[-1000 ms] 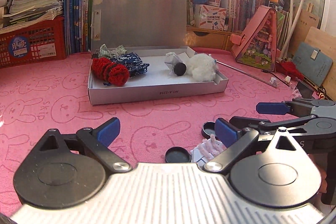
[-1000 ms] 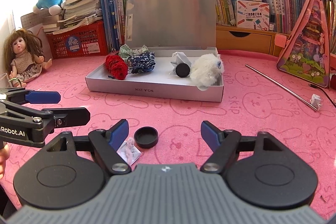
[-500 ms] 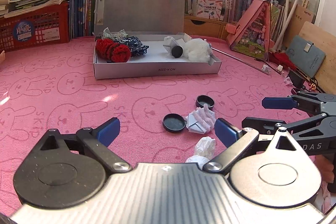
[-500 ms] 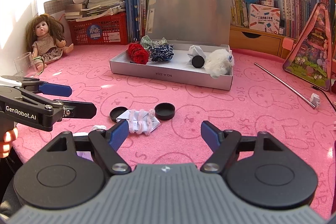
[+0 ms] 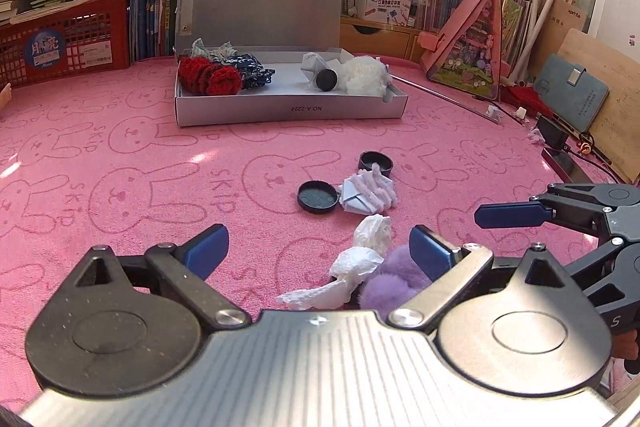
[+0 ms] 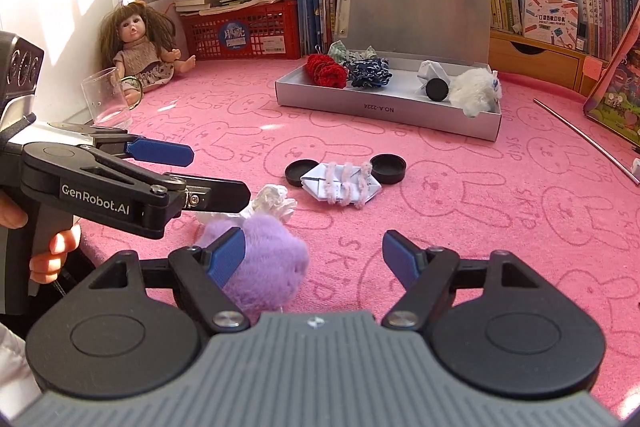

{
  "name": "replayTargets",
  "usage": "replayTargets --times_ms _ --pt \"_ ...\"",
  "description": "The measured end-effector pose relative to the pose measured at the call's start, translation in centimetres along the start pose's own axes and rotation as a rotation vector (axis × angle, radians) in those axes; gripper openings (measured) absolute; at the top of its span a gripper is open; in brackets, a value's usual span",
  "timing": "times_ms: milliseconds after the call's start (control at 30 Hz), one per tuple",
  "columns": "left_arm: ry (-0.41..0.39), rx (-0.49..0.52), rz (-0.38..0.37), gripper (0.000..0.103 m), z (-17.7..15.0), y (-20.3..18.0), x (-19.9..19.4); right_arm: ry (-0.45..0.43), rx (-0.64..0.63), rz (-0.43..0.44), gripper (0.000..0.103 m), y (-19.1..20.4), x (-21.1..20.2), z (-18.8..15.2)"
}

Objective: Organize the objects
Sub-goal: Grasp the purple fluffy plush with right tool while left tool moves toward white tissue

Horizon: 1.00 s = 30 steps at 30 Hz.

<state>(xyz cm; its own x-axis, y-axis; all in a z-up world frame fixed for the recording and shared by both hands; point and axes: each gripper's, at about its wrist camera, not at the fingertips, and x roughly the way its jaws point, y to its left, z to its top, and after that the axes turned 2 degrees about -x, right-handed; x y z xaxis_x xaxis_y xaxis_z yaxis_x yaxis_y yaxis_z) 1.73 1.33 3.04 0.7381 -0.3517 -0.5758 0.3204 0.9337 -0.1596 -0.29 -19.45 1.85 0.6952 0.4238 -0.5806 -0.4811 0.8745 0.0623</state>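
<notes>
Evidently both the left claw (image 5: pixel 316 247) and right claw (image 6: pixel 314 253) hover open and empty at bottom centre, since the purple pompom (image 6: pixel 264 259), crumpled tissue (image 5: pixel 360 267) and caps await boxing.

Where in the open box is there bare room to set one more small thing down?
The free patch in the box is its floor along the front wall, between the blue cloth and the folded paper. The left end is crowded by the red yarn, the right end by the white pompom and black cap.
</notes>
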Motion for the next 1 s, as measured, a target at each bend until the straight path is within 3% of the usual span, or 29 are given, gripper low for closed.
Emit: replayTargets --times_ms 367,533,1000 --pt "0.023 -0.011 0.019 0.099 -1.0 0.4 0.6 0.015 -0.017 0.013 0.085 0.5 0.2 -0.3" --pt "0.028 -0.023 0.04 0.099 -1.1 0.9 0.8 0.031 -0.036 0.059 0.085 0.8 0.2 -0.5" --pt "0.021 -0.053 0.072 0.099 -1.0 1.6 1.1 0.078 -0.105 0.103 0.086 2.8 2.7 -1.2"
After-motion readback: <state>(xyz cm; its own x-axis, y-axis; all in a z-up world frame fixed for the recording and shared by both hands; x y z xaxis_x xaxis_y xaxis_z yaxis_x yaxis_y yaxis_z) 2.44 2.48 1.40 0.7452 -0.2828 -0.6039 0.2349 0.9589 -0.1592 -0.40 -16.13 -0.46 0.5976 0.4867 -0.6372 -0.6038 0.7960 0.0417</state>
